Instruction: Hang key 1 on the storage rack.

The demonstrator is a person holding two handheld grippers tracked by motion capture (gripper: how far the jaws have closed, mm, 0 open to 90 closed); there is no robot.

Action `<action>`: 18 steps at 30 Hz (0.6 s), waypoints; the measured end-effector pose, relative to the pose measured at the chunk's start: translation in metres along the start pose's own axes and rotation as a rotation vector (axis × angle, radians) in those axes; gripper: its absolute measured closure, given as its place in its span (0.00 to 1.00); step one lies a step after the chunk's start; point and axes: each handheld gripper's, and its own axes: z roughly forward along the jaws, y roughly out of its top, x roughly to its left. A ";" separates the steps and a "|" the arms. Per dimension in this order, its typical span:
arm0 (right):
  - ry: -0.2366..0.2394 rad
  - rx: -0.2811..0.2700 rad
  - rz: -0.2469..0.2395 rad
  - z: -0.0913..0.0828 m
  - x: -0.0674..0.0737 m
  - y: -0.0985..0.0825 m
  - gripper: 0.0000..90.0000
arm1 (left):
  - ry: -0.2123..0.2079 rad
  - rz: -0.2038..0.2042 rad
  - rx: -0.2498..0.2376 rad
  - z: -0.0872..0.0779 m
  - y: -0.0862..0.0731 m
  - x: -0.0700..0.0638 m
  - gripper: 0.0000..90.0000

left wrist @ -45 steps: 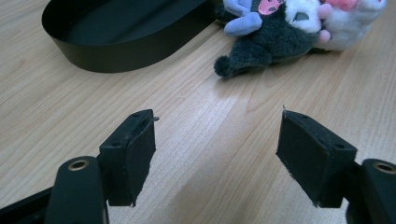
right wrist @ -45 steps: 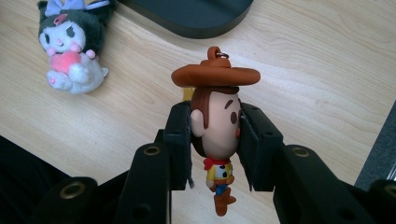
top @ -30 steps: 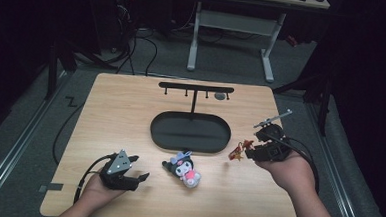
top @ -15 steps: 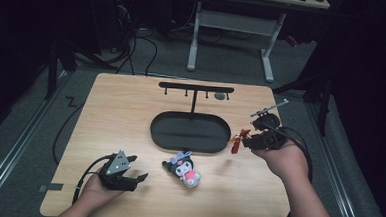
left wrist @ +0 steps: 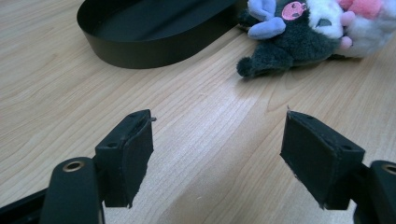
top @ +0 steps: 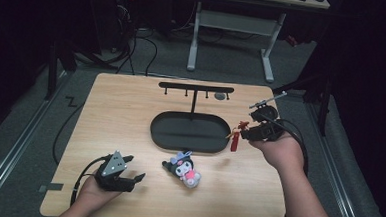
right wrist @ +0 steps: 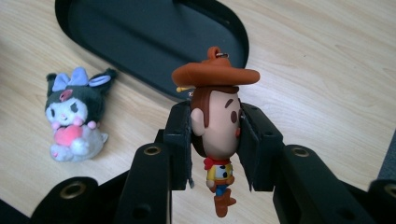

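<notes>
1. Wooden table (top: 130, 115): everything sits on it. Person's forearms come in from the bottom of the high view.
2. Black oval tray (top: 189, 132) mid-table, with a T-shaped hook rack (top: 196, 88) rising from its far edge. Pegs along the bar; all look bare except a small grey bit near the right end, too small to identify.
3. Right gripper (right wrist: 215, 135): jaws clamped on the head of a cowboy figure keychain (right wrist: 215, 123), pads squeezing both cheeks. Figure held up in the air just off the tray's right end, body and boots dangling below the jaws, hat and metal ring (right wrist: 220, 54) sticking out above.
4. Left gripper (left wrist: 215, 154): jaws wide apart, nothing between them, resting on the table front-left, aimed toward the plush.
5. Plush toy (top: 184, 168) (dark ears, purple bow, pink heart) lying on the table just in front of the tray, untouched.
6. Handling, my read: the figure looks like hard moulded vinyl or plastic, light, stiff, smooth and rounded, so it could twist or slip between the pads. The head is the widest part, so the current hold looks like the sensible one.
7. It also leaves the ring free on top, likely the part meant for a peg. Ring is tiny, needs careful lining up.
</notes>
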 end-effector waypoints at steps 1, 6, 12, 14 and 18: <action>0.000 0.000 0.000 0.000 0.000 0.000 0.75 | 0.000 0.000 0.000 0.000 0.000 0.000 0.28; -0.011 -0.015 0.018 0.001 -0.005 0.006 0.75 | 0.007 0.003 -0.007 -0.002 0.000 0.001 0.28; -0.019 -0.018 0.032 0.002 -0.008 0.014 0.75 | 0.006 -0.003 0.001 -0.003 -0.001 0.003 0.28; -0.020 -0.019 0.038 0.001 -0.010 0.019 0.75 | -0.002 -0.002 0.014 -0.002 -0.001 0.004 0.28; -0.014 0.005 0.043 0.004 -0.012 0.026 0.75 | -0.004 0.003 0.010 0.000 0.000 0.003 0.28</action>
